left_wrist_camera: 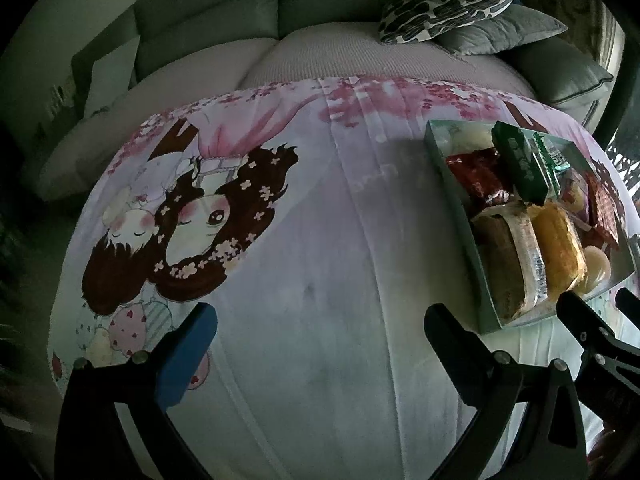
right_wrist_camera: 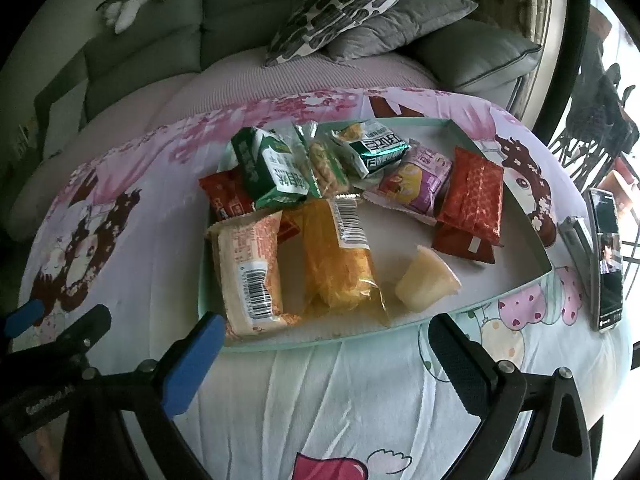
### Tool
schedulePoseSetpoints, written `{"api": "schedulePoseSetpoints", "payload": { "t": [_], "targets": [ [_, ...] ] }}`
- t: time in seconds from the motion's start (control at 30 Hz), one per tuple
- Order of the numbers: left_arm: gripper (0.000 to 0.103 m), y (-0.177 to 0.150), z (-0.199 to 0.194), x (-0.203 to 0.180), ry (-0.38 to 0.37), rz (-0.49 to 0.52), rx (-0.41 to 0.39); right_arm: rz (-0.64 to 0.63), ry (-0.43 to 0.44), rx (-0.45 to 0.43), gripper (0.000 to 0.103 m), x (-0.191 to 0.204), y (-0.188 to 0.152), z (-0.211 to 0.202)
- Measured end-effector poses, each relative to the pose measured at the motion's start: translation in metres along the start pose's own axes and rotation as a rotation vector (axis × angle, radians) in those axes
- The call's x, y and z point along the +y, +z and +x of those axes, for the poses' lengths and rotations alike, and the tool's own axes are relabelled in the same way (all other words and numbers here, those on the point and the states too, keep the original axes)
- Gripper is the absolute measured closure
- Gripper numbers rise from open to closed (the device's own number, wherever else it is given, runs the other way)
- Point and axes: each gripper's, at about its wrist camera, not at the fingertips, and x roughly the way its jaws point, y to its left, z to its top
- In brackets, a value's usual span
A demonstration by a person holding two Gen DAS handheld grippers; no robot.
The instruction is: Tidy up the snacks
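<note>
Both grippers hang spread and empty over the cartoon-print cloth (left_wrist_camera: 320, 260), the snacks piled in a pale green tray (right_wrist_camera: 500, 292).

Left wrist view: the left gripper (left_wrist_camera: 320, 344) has its fingers (left_wrist_camera: 188, 356) wide apart, gripping nothing and touching nothing, with bare cloth between them; the tray lies ahead of and beyond the right-hand finger, and the right gripper's black tips sit just off that finger's outer side. Right wrist view: the right gripper (right_wrist_camera: 324, 356) is likewise released, fingers wide, the tray's near rim just ahead of the tips. Straight ahead lie a peach packet with a barcode (right_wrist_camera: 250, 276), a yellow cake wrapper (right_wrist_camera: 340, 264) and a jelly cup (right_wrist_camera: 426, 280); farther off, a green carton (right_wrist_camera: 268, 168) and a red packet (right_wrist_camera: 472, 200). Their print is too blurred to read. A phone (right_wrist_camera: 608, 256) lies right of the tray.
</note>
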Motion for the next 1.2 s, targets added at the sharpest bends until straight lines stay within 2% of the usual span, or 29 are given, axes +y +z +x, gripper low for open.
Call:
{"api": "schedulePoseSetpoints", "payload": {
  "t": [0.53,1.2],
  "targets": [
    [0.0,-0.0003,0.0076,0.0024,-0.003,-0.005,0.022,0.009,0.005,0.005,0.0,-0.0014,0.001,0.0023],
    [0.0,-0.0005,0.001,0.0102,0.004,-0.049,-0.026,0.02,0.0,0.014,0.0,-0.0035,0.0,0.0042]
  ]
}}
